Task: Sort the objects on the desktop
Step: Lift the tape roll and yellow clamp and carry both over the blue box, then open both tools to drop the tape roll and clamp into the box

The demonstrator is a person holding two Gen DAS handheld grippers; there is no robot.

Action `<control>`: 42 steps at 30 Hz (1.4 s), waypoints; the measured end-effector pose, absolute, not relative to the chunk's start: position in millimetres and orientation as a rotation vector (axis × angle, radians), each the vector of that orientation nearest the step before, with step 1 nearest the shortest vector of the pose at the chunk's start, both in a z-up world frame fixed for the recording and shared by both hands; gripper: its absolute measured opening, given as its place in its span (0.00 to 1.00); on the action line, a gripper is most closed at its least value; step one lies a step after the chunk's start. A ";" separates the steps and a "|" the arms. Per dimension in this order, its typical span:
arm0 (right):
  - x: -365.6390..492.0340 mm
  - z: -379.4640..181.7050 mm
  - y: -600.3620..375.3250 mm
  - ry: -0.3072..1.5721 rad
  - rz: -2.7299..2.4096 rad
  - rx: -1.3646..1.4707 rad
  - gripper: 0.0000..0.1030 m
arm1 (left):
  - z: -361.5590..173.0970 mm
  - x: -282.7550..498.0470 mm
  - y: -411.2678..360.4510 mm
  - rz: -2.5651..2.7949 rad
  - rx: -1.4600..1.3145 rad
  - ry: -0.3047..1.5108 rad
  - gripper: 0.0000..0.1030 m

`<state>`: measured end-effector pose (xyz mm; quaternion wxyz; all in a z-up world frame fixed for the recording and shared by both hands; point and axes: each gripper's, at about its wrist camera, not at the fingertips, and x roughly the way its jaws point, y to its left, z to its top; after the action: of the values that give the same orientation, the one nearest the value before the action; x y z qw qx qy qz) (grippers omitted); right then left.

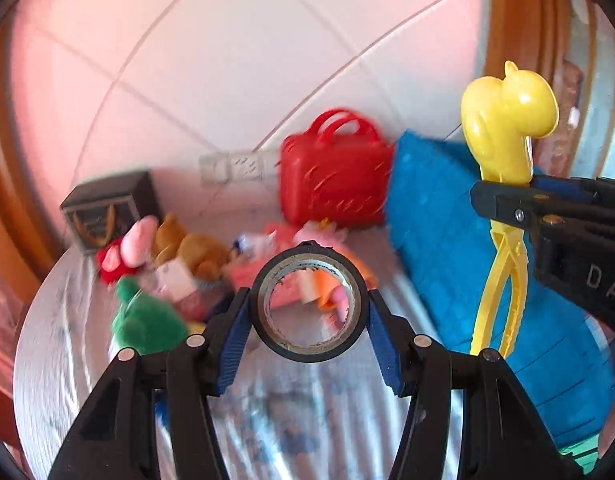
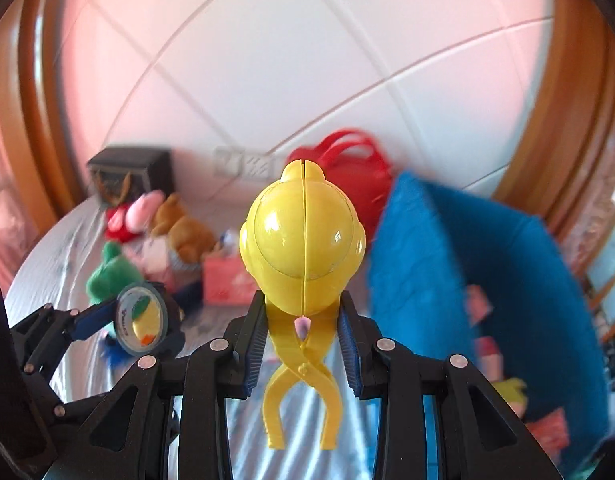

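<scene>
White tiled wall (image 1: 235,60) w/ a wall socket (image 1: 235,166) forms the backdrop; wooden trim curves along both edges. Below it sits a table covered in a pale striped cloth (image 1: 59,340), blurred. Left gripper (image 1: 307,320) holds a roll of black tape (image 1: 308,305) up above the table, its blue pads pressing the roll's outer rim on both sides, fingers about half apart. Roll faces the left wrist cam so its hole shows the clutter behind. Right gripper (image 2: 303,332) is nearly closed, clamping a yellow plastic clip toy (image 2: 303,240) w/ a rounded animal-shaped head; pads grip it just under the head, and the two crossed handles hang down between the fingers. In the left wrist view the toy stands upright at right, head topmost. Both held items are clear of the tabletop. On the table, at back: red toy handbag (image 1: 333,176), touching a blue fabric bin (image 1: 435,240) at its right; small dark box (image 1: 107,208) at left. Btwn them lies a heap of soft toys: brown teddy (image 1: 191,250), pink plush (image 1: 137,238), green plush (image 1: 145,318), plus a pink carton (image 2: 227,280). Other bits too blurred to ID.
</scene>
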<state>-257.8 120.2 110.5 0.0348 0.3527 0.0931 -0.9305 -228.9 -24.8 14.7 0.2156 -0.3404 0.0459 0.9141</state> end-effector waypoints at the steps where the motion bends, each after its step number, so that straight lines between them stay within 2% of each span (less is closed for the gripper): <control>1: -257.4 124.1 130.2 0.282 -2.894 1.070 0.32 | 26.7 -228.3 -14.0 2.506 -0.931 0.109 0.54; 6: -258.6 186.4 202.8 0.270 -3.080 0.993 0.32 | 75.7 -218.7 55.5 2.452 -0.820 0.101 0.54; 9: -272.4 200.4 252.7 0.296 -3.132 1.055 0.32 | 90.2 -213.8 110.5 2.412 -0.815 0.130 0.54; 15: -315.2 160.6 356.0 0.266 -3.058 1.375 0.32 | 76.4 -200.6 219.9 2.332 -0.900 0.310 0.54; 21: -319.6 102.1 413.7 0.236 -2.951 1.580 0.32 | 42.8 -200.4 280.2 2.242 -1.048 0.445 0.54; 33: -313.1 69.2 433.3 0.247 -2.898 1.649 0.32 | 12.5 -207.9 298.1 2.241 -1.158 0.465 0.54; 34: -311.9 68.5 432.5 0.250 -2.899 1.647 0.32 | 13.0 -207.3 297.7 2.243 -1.152 0.458 0.55; 35: -310.2 69.0 432.2 0.252 -2.906 1.639 0.32 | 11.7 -209.7 296.3 2.247 -1.150 0.455 0.59; 36: -310.9 70.8 430.9 0.251 -2.914 1.633 0.37 | 12.6 -209.0 295.8 2.252 -1.143 0.453 0.66; 38: -309.8 73.6 430.6 0.246 -2.937 1.617 0.46 | 15.7 -207.4 293.4 2.260 -1.121 0.440 0.71; 42: -308.2 82.0 431.8 0.220 -2.962 1.591 0.61 | 23.8 -206.7 285.5 2.280 -1.098 0.418 0.72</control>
<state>-308.2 431.8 82.0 -0.1137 0.4692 0.0649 -0.8733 -206.7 285.5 23.8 0.2843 -0.4103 0.1562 0.8523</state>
